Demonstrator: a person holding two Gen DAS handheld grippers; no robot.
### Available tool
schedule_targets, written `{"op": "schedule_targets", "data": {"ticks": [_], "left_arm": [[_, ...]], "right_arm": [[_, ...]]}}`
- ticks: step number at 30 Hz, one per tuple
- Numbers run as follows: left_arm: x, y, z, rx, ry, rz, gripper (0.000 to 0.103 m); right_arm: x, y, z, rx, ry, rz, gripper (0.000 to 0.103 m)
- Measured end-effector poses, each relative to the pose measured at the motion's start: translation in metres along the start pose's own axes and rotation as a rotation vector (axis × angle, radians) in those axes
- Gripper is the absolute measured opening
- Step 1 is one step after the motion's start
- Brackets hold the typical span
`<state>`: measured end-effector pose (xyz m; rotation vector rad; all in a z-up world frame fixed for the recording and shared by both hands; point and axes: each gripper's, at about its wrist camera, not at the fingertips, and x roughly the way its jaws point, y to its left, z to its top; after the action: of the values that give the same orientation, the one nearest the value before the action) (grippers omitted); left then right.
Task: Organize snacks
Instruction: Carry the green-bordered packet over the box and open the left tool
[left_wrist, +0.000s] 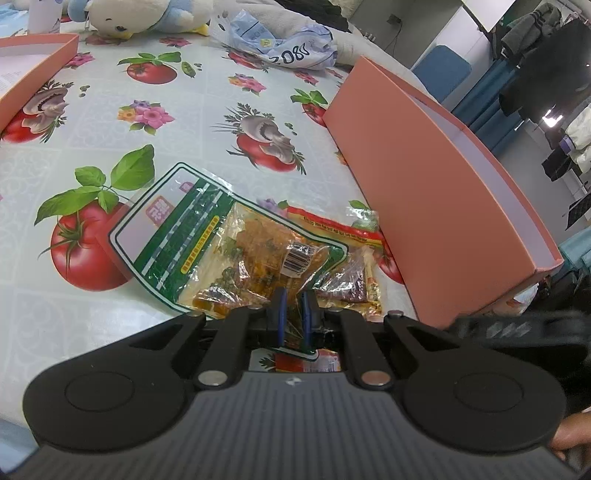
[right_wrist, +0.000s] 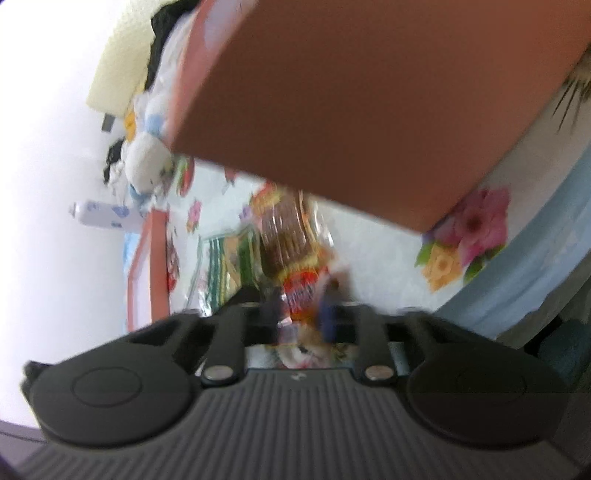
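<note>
Both snack bags are gripped on the tablecloth (left_wrist: 192, 110) near the pink box (left_wrist: 424, 184): left gripper (left_wrist: 293, 306) pinches the green-bordered packet (left_wrist: 207, 240), right gripper (right_wrist: 301, 312) the red packet (right_wrist: 295, 273); next, probably lifting them into the box

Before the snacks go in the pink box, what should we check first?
1. Left gripper pinches the green snack bag: ok, its pads sit close on the bag's edge.
2. Right gripper has the red snack bag: cannot tell, the right wrist picture is blurred, though the bag lies between its fingers.
3. Pink box is near the bags: ok, it stands just beside them.
4. Room inside the box: cannot tell, its inside is hidden.
5. The two bags are apart: not ok, the green one overlaps the red one.
</note>
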<state>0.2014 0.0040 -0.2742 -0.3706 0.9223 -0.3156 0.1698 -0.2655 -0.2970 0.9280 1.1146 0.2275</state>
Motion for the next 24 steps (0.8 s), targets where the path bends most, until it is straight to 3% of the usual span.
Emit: {"op": "schedule_targets", "data": {"ticks": [2, 10, 17, 24], "left_arm": [[0.0, 0.0, 0.0, 0.0, -0.001, 0.001, 0.011], [-0.015, -0.006, 0.012, -0.023, -0.024, 0.024, 0.01], [-0.052, -0.019, 0.044, -0.034, -0.09, 0.041, 0.008], [-0.08, -0.04, 0.082, -0.022, -0.151, 0.037, 0.005]], "right_arm": [[0.002, 0.002, -0.002, -0.012, -0.008, 0.001, 0.0], [-0.018, 0.051, -0.003, -0.278, -0.052, -0.046, 0.003], [-0.047, 0.095, 0.013, -0.455, -0.085, -0.034, 0.003], [-0.076, 0.131, 0.033, -0.533, -0.116, 0.019, 0.003]]}}
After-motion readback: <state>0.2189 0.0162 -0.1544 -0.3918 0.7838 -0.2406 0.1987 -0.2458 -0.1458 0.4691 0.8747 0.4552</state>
